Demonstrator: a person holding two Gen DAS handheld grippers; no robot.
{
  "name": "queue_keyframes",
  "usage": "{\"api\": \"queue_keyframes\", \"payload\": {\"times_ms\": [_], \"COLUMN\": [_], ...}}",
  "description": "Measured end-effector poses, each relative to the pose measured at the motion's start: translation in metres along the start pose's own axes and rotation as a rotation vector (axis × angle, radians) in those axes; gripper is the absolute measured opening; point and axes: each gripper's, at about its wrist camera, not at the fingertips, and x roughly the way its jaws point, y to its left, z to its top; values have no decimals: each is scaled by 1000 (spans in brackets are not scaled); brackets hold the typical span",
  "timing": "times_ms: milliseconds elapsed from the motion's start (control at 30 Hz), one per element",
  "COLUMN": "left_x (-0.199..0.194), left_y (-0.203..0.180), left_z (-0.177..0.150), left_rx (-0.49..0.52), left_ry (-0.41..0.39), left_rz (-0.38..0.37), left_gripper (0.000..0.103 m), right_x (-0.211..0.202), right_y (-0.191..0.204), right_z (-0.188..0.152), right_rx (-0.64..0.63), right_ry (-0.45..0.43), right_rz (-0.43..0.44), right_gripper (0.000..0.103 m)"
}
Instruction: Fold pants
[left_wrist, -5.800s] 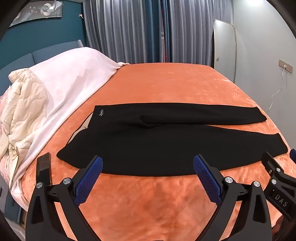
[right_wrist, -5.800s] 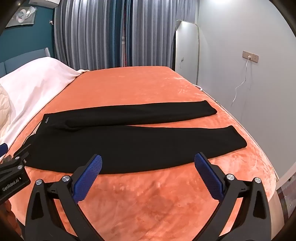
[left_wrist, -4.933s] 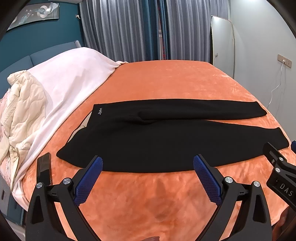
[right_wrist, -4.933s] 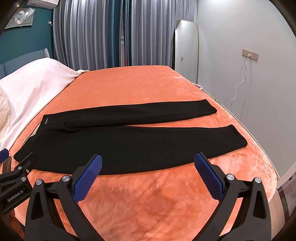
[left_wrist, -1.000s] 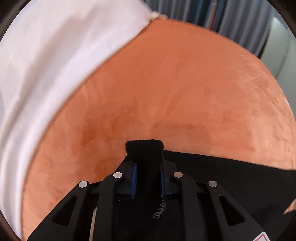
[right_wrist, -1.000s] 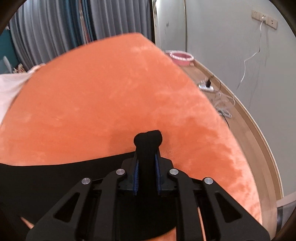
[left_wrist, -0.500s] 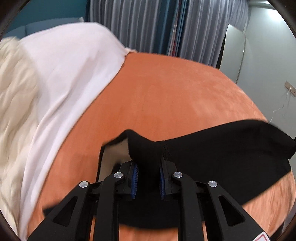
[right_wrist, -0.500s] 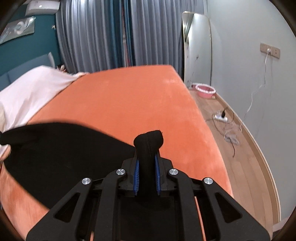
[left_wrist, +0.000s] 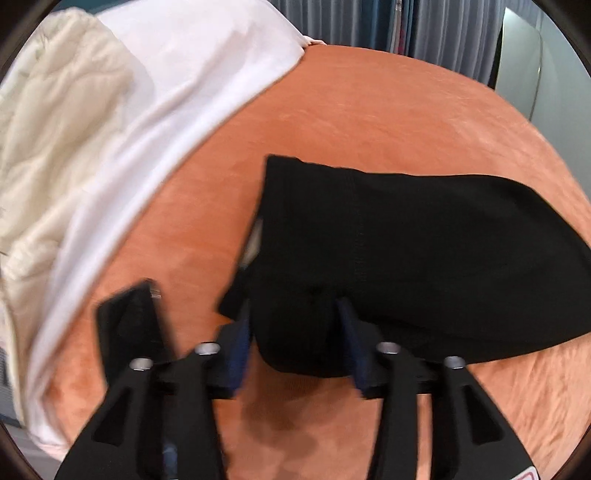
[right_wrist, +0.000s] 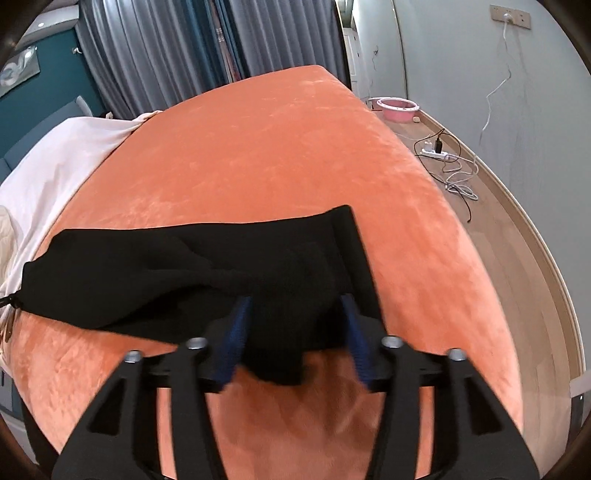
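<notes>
Both grippers' fingers, left (left_wrist: 295, 332) and right (right_wrist: 295, 328), seem spread around folded pants (left_wrist: 424, 240).

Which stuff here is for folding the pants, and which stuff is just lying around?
For the job:
black pants, on the orange bed cover
left gripper, jaws open
right gripper, jaws open

Just lying about:
black phone
white sheet
cream quilt
pink bowl
power strip and cables
</notes>
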Motion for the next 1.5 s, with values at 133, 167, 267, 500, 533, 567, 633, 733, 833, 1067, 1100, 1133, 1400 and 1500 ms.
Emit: {"api": "queue_keyframes", "payload": {"times_ms": [133,167,267,500,533,567,633,733,833,1067,1100,1133,1400,1500], "left_x": [-38,-51,-79,-46,-28,-12,14,34,37,34,35,36,30,33], "left_y": [9,12,3,-81,-94,-103,-112,-112,-109,-114,-113,-113,-115,-107], "left_z": [5,9,16,17,12,6,-9,-21,-15,-20,-21,-21,-26,-26], "left_rx": [-7,-21,-53,49,76,95,117,88,43,26,18,12,-6,-32], "left_ry": [-50,-74,-133,-41,6,41,100,112,122,115,112,111,115,113], "left_rz": [28,33,28,-12,4,25,51,71,65,69,65,63,89,79], "left_gripper": [60,64,66,84,84,84,84,88,88,89,89,89,92,92], "right_x": [-35,-42,-54,-7,9,18,20,18,-30,12,17,14,20,60], "right_y": [-11,-14,-29,-21,-13,-5,15,36,57,18,8,1,20,19], "right_z": [-11,-9,-1,26,27,25,20,23,54,21,11,-1,35,40], "right_rx": [41,64,163,220,190,157,51,-82,-202,-327,-298,-242,28,126], "right_ry": [-58,-79,-132,-30,42,84,101,118,-110,-20,17,15,45,122], "right_rz": [-7,4,39,69,40,28,4,-68,-148,-508,-503,-474,-87,-126], "right_gripper": [65,65,66,66,66,53,31,8,7,54,52,52,63,57]}}
